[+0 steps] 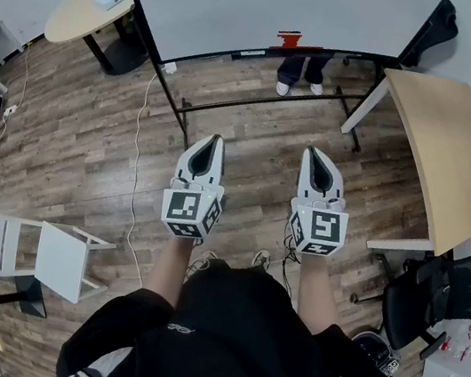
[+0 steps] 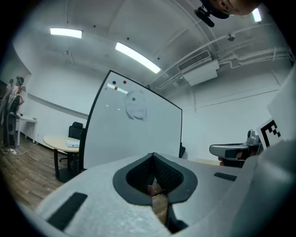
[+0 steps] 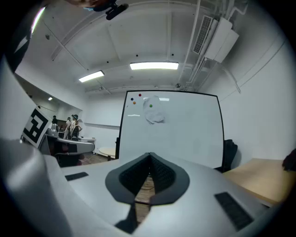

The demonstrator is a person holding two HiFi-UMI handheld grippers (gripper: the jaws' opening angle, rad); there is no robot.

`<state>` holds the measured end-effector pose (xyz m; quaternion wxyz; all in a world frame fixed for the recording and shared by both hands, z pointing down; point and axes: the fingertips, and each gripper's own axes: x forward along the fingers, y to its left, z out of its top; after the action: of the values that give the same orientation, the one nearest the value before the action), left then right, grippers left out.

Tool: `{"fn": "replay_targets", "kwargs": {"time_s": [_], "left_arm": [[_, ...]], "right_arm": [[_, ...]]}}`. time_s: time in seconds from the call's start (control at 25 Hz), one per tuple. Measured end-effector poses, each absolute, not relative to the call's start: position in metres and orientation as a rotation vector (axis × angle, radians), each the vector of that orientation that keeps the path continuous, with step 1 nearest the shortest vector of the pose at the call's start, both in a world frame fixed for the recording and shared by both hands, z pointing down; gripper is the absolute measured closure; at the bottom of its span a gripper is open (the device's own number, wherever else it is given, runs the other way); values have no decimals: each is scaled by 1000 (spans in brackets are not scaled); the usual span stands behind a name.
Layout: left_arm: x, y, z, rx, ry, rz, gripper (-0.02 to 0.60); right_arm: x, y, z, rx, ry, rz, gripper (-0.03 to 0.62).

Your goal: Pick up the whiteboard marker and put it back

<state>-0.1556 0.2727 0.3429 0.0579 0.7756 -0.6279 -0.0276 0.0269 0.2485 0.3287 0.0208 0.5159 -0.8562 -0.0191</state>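
Head view shows the left gripper [image 1: 216,140] and right gripper [image 1: 313,152] both closed and empty, the whiteboard [image 1: 277,1] well ahead of them, so the marker seems not yet picked up.

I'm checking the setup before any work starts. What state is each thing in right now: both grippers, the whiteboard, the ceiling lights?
left gripper: shut, empty, pointing level.
right gripper: shut, empty, pointing level.
whiteboard: upright, mostly blank, smudge near the top.
ceiling lights: on.
red object: at the whiteboard's lower edge, untouched; too small to identify.
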Motion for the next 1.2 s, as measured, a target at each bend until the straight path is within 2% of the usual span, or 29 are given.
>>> {"fn": "replay_targets", "kwargs": {"time_s": [0.4,0.88,1.2], "left_arm": [[-166,282,349,2357,-1863,-90,575],[-234,293,376,2331,-1830,-50,575],[-236,262,394,2323,-1789,-53,575]], "right_arm": [[-4,258,339,1579,-2622,-60,592],[-62,266,361,1556,-2616,-38,592],[-75,238,371,1539,-2611,-28,592]]}}
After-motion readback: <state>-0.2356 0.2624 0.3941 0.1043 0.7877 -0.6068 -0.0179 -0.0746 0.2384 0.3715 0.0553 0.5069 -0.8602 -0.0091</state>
